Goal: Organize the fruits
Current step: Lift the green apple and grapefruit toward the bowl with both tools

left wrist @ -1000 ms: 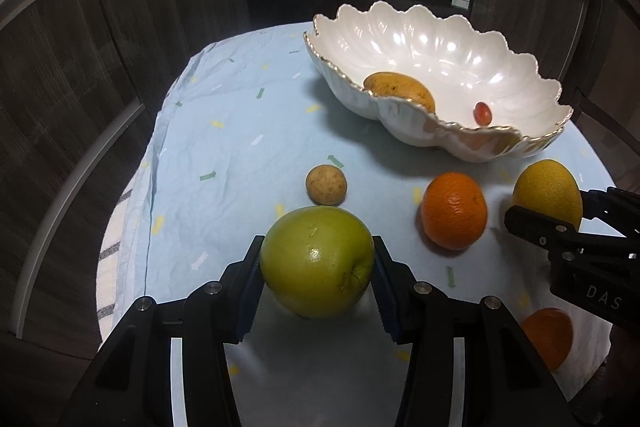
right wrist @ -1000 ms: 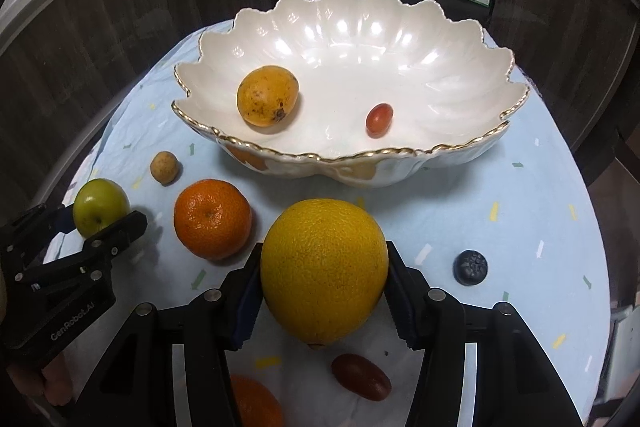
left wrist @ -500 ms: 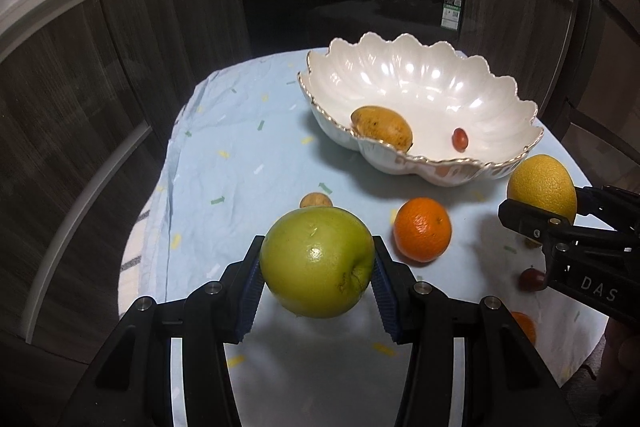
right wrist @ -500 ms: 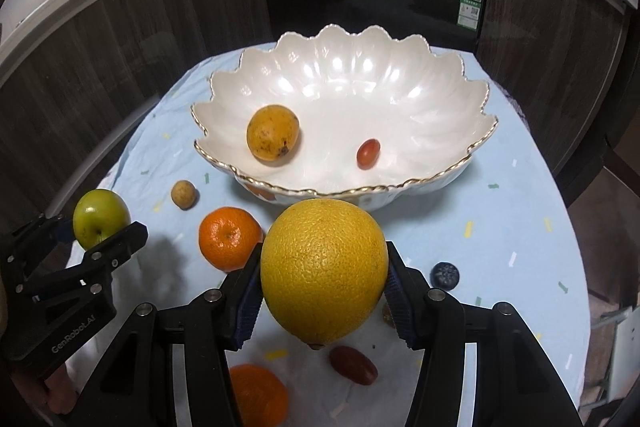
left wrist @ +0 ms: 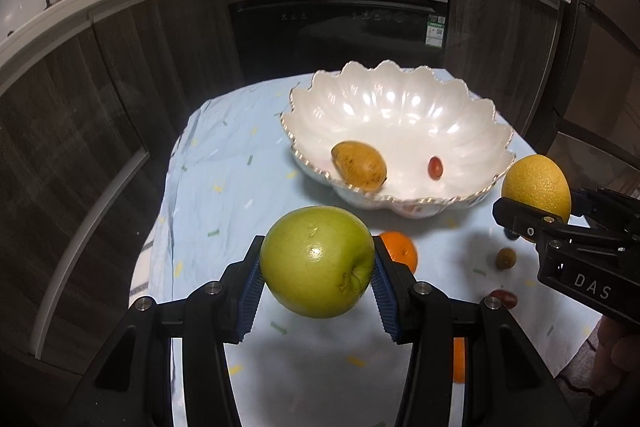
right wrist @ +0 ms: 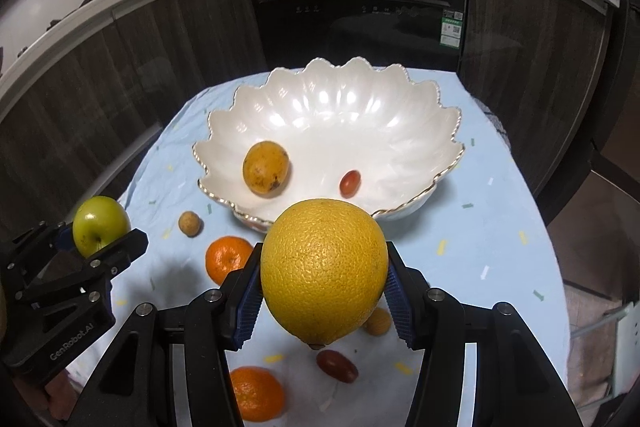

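My left gripper [left wrist: 318,269] is shut on a green apple [left wrist: 318,261] and holds it above the blue tablecloth, near the front left of the white scalloped bowl [left wrist: 400,107]. My right gripper [right wrist: 322,277] is shut on a large yellow orange [right wrist: 324,271], raised in front of the bowl [right wrist: 340,107]. The bowl holds a brown-yellow fruit [right wrist: 266,167] and a red grape tomato [right wrist: 350,183]. The apple also shows at the left of the right wrist view [right wrist: 100,225], and the yellow orange at the right of the left wrist view [left wrist: 536,185].
On the cloth lie two mandarins [right wrist: 228,259] [right wrist: 256,393], a small tan fruit [right wrist: 190,223], a red tomato [right wrist: 337,366] and another small fruit [right wrist: 378,321]. Dark cabinets and an oven [right wrist: 360,23] stand behind the table. The table edge drops off at right.
Both grippers have risen and pulled back with their fruits, so the table and bowl look smaller and farther. Both grips are unchanged.
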A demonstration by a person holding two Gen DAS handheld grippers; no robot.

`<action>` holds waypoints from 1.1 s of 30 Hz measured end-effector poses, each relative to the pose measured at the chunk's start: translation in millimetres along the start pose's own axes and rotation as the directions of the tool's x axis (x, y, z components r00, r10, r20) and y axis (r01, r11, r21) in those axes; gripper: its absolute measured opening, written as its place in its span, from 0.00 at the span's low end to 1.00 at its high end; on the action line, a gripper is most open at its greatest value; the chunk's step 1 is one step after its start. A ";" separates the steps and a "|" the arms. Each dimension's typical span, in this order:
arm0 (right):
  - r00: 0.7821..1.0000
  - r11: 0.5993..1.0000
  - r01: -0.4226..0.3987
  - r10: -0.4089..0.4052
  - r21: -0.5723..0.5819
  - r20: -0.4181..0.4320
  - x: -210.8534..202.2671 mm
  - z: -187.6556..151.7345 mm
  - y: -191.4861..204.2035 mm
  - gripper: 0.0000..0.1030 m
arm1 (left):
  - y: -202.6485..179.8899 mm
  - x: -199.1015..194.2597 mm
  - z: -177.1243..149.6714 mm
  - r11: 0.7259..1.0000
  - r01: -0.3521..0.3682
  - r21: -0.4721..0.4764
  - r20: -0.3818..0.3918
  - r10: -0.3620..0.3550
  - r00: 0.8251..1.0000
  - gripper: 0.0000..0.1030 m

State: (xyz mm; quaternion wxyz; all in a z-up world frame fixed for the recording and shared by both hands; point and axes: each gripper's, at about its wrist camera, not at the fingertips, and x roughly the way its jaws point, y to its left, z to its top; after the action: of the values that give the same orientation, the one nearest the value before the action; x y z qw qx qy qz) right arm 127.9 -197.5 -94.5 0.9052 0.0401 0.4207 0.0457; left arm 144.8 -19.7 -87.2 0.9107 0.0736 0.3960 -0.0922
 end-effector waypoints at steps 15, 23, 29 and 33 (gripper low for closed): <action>0.998 0.999 0.040 -0.042 0.033 0.048 -14.0 34.4 -34.3 0.54 | -24.6 6.2 48.4 0.999 0.043 0.026 0.033 -0.043 0.999 0.47; 0.997 0.998 0.044 -0.046 0.034 0.059 -9.9 55.9 -45.5 0.54 | -28.3 16.5 71.2 0.998 0.050 0.033 0.042 -0.052 0.998 0.47; 0.997 0.998 0.048 -0.050 0.031 0.060 -1.2 71.2 -50.0 0.54 | -29.5 29.9 86.3 0.998 0.051 0.045 0.047 -0.053 0.997 0.47; 0.997 0.998 0.055 -0.057 0.030 0.060 7.4 80.7 -53.7 0.54 | -29.7 42.5 94.9 0.997 0.052 0.048 0.043 -0.054 0.998 0.47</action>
State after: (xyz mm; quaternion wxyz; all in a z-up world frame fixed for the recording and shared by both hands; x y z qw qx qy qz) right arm 197.0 -252.7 -54.2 0.9178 0.0426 0.3946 0.0129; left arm 233.7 -72.9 -56.2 0.9144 0.0824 0.3752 -0.1272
